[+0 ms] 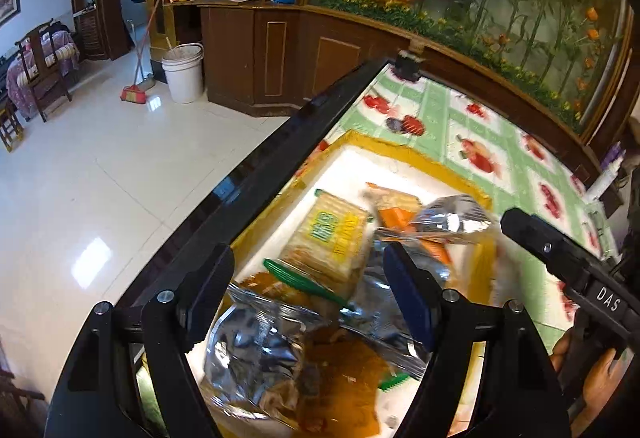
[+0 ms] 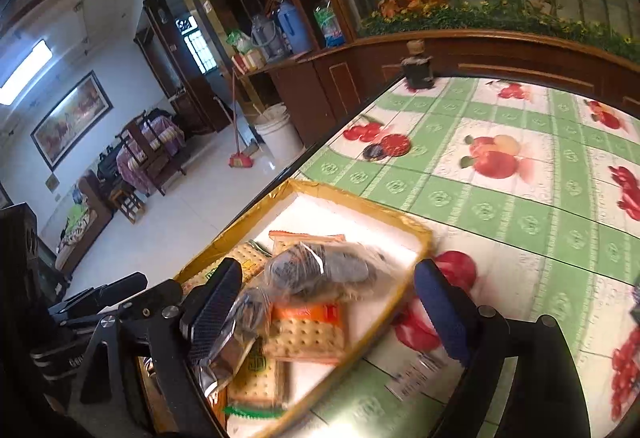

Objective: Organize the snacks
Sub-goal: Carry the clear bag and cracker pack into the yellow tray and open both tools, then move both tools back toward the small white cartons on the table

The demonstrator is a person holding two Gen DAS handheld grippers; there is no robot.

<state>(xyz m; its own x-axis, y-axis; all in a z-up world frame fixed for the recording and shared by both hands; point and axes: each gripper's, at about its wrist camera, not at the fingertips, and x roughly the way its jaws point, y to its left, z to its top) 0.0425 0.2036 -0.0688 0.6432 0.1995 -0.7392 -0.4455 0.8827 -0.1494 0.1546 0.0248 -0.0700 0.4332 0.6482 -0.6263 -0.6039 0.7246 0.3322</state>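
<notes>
Near the table's (image 2: pixel 500 198) left edge, your snack packets (image 2: pixel 308 318) already fill the yellow-rimmed tray (image 2: pixel 360 194); left gripper (image 1: pixel 308 302) and right gripper (image 2: pixel 328 314) hang open, empty.

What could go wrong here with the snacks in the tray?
The tray sits near the table edge, so a push from the left gripper could slide it toward the floor. The loose packets are heaped; one may slip over the low rim. Both open grippers work close together, and the right gripper might bump the left.
</notes>
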